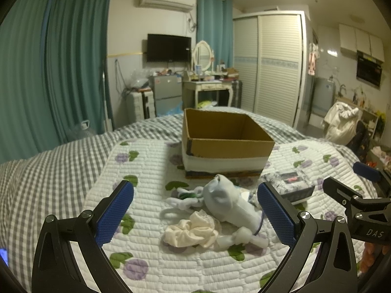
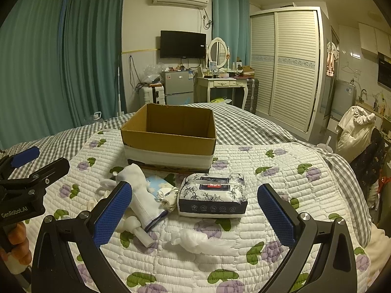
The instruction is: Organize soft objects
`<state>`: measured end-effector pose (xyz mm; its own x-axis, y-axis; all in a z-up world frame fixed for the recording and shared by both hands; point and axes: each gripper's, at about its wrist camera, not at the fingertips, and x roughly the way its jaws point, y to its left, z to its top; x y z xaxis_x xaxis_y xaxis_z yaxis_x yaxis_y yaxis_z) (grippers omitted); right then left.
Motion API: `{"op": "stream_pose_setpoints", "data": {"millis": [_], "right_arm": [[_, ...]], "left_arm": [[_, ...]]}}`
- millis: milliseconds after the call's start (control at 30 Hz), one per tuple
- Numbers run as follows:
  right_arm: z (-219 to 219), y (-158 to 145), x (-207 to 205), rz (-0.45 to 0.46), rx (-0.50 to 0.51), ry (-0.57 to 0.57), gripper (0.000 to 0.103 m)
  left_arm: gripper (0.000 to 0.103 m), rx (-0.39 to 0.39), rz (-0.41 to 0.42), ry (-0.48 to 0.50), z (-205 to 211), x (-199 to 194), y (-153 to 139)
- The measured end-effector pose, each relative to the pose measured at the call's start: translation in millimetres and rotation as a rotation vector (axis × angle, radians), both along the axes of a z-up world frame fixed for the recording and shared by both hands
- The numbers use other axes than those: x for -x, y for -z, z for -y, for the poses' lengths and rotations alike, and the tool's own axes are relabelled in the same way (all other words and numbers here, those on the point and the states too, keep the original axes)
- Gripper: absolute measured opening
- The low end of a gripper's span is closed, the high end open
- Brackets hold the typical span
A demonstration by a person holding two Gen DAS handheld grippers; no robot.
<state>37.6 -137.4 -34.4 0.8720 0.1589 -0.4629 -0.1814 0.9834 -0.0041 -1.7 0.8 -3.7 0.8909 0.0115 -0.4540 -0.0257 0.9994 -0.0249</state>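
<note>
Hovering wide open and empty, the left gripper frames a pale sock on the bed's quilt, just before the box. The right gripper, equally open and empty, faces the tissue pack. The sock looks light and limp, best pinched mid-length; its long axis runs diagonally, toe toward the box.

Both wrist cameras sit low over the bed, looking forward between their own fingers toward the cardboard box and the far wall beyond it. The left view faces the box from its left, near a white sock; the right view from its right, near a tissue pack. The 2 views share the box, sock and quilt.
</note>
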Motion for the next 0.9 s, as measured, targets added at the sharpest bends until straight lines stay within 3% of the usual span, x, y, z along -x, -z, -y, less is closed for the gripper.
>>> {"op": "stream_pose_setpoints", "data": {"millis": [600,733,900], "right_arm": [[-2.7,-17.4,19.4,0.008,0.059,0.000,0.103],[3.3,-7.4,22.5,-0.049,0.088,0.008,0.103],[17.8,41.0,2.4,-0.186,0.026,0.000,0.102]], "left_arm": [[0.103,0.006,-0.007,-0.002,-0.6,7.8,-10.1],[0.103,0.021,-0.059,0.001,1.9,8.2,7.9],[0.102,-0.001,-0.174,0.006,11.8,-6.6,54.1]]}}
